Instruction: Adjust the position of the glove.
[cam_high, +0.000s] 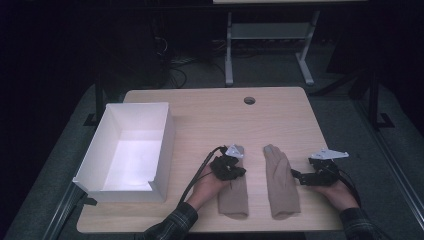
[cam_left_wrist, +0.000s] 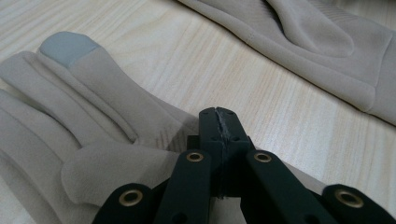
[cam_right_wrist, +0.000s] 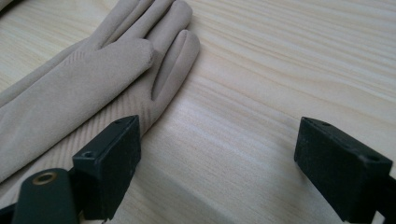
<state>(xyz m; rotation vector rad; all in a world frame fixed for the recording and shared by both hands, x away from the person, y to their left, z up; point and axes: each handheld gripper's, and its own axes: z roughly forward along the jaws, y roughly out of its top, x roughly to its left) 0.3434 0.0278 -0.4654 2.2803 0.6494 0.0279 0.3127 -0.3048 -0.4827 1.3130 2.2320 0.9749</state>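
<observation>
2 beige gloves lie flat near table's front edge, right of middle, cuffs toward front, fingers toward back. Left glove has grey fingertip; right glove just beside it, narrow strip of wood between. Left gripper sits over left glove, jaws pressed together, nothing seen between them. Right gripper at right glove's right edge, jaws wide apart over bare wood. White box stands open at front-left corner.

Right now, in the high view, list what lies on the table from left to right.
white box → left gripper → left glove → right glove → right gripper
</observation>
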